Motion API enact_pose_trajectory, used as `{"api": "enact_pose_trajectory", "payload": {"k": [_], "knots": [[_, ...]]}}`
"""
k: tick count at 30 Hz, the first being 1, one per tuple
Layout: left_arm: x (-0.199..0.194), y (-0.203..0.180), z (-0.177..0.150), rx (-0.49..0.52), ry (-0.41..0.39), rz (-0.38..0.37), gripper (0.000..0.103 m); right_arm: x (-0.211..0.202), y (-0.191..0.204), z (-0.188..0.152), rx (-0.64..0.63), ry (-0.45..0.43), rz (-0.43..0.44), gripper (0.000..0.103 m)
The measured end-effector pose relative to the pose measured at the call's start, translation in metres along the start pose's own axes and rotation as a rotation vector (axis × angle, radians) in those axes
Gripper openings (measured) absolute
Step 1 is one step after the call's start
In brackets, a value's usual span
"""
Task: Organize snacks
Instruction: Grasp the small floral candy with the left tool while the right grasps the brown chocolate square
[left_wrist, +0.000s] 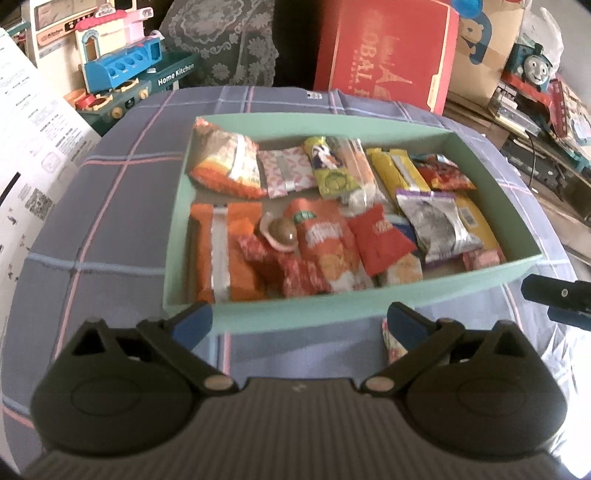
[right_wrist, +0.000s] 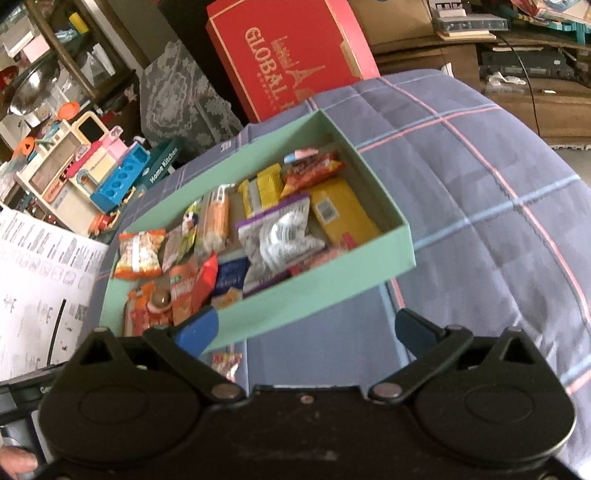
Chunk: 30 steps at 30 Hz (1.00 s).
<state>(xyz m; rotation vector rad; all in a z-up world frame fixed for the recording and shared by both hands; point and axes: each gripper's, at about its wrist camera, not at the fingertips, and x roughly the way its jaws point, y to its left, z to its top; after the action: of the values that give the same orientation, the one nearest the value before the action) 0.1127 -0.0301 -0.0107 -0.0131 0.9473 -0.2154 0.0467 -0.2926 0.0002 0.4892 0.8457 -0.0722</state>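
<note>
A mint-green box (left_wrist: 295, 314) sits on the checked cloth and holds several snack packets: orange (left_wrist: 221, 251), yellow (left_wrist: 399, 170), silver-purple (left_wrist: 439, 221). The box also shows in the right wrist view (right_wrist: 314, 295). My left gripper (left_wrist: 299, 325) is open and empty, just before the box's near wall. My right gripper (right_wrist: 310, 332) is open and empty, at the box's near right corner; its tips show in the left wrist view (left_wrist: 554, 295). One pink-yellow packet (left_wrist: 393, 343) lies on the cloth outside the box, and it shows in the right wrist view (right_wrist: 227, 363).
A red "Global" box (left_wrist: 384, 51) stands behind the table. Toy kitchen sets (left_wrist: 118, 74) and printed paper sheets (left_wrist: 33, 147) are at the left. A toy train (left_wrist: 535, 66) and clutter are at the right. The cloth (right_wrist: 480, 221) extends right of the box.
</note>
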Motion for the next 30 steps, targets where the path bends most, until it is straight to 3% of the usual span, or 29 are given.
{"api": "enact_pose_trajectory", "payload": {"k": [14, 25, 30], "knots": [[0.003, -0.001, -0.041, -0.004, 0.080, -0.021, 0.103, -0.001, 0.010, -0.063, -0.112, 0.112, -0.033, 0.103], [0.013, -0.005, -0.056, -0.011, 0.120, -0.025, 0.103, -0.001, 0.019, -0.084, -0.183, 0.130, -0.047, 0.103], [0.017, -0.006, -0.055, -0.021, 0.128, -0.021, 0.103, 0.005, 0.032, -0.088, -0.274, 0.108, -0.055, 0.083]]}}
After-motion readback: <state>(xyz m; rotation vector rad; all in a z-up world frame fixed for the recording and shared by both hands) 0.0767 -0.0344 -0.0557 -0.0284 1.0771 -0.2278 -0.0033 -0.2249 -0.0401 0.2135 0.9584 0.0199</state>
